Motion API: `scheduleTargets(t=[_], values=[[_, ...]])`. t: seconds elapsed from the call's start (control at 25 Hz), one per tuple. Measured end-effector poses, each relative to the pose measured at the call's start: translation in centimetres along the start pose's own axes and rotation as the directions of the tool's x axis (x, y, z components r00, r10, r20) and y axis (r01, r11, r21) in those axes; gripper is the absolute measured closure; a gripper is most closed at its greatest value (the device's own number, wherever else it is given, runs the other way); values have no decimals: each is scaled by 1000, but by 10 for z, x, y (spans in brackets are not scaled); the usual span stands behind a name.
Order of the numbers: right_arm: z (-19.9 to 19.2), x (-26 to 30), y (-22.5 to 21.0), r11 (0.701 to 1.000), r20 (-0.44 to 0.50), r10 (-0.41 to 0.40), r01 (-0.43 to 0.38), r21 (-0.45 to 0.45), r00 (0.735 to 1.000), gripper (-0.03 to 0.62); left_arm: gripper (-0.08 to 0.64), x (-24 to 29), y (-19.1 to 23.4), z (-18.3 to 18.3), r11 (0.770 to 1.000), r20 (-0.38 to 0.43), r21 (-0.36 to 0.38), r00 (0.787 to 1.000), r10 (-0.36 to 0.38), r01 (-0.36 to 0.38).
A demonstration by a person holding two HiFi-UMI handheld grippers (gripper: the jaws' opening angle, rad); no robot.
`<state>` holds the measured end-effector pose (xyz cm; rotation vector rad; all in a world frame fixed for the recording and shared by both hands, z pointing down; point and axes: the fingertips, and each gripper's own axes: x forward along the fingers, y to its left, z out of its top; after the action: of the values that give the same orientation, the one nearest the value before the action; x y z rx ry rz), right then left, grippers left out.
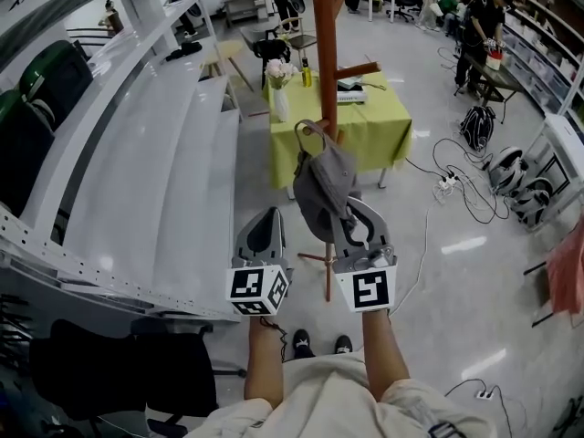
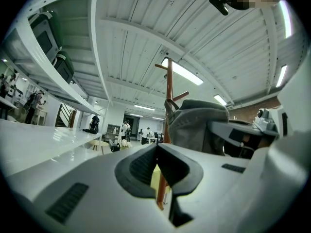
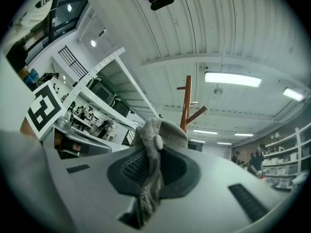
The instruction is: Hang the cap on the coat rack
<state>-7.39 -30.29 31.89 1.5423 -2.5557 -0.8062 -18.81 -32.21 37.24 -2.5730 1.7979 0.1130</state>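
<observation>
The grey cap (image 1: 324, 190) hung in the air in front of the coat rack (image 1: 323, 44), pinched by its cloth in the right gripper (image 1: 354, 222). In the right gripper view a fold of the cap (image 3: 163, 130), with its crown button showing, was clamped between the dark pads of the right gripper (image 3: 151, 160), whose jaws were closed down on it almost fully. In the head view the cap overlapped the pole, and its strap loop stood up against the wood. Whether the loop touched the pole or sat over a peg could not be made out.

The left gripper (image 1: 263, 226) was held just beside the right one and apart from the cap. In its own view the pads of the left gripper (image 2: 158, 165) met at the tips with nothing between them. Through a thin slit below them only the pole and a yellow-green strip showed. The cap (image 2: 199, 123) and part of the right gripper (image 2: 243, 136) sat to that view's right, beside the coat rack (image 2: 169, 91).

The rack's top was cut off by the head view's upper edge. Its lower pole was hidden behind the cap and gripper. 1 peg was plain there, and 2 in the right gripper view of the coat rack (image 3: 187, 106).

Behind the rack stood a yellow-green table (image 1: 365, 126) with a vase of flowers (image 1: 278, 88). White shelving (image 1: 155, 181) ran along the left.
</observation>
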Motion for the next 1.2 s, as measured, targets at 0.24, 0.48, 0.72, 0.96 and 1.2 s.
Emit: scheduleTargets(t=[0.24,0.48,0.72,0.96,1.2], values=[[-7,1,1,1000,-15,-6,6,10,1000,568,552,-2,1,-7,1000,-16,-3,1000,8,-8],[-12,4,-4,1000,-8,-19,19,20,1000,568,552,-3,1,-9,1000,-22,-2,1000,16,-16],[-21,8,-6,999,-19,-26,26,34,999,568,552,-3,3,-10,1000,-23,-2,999,25,-25],[-28,12,-5,995,-18,-41,43,89,999,568,552,-2,7,-13,1000,-29,-6,999,28,-28],[-40,14,-8,988,-58,-63,70,140,996,568,552,3,8,-13,1000,-28,-8,999,22,-23]])
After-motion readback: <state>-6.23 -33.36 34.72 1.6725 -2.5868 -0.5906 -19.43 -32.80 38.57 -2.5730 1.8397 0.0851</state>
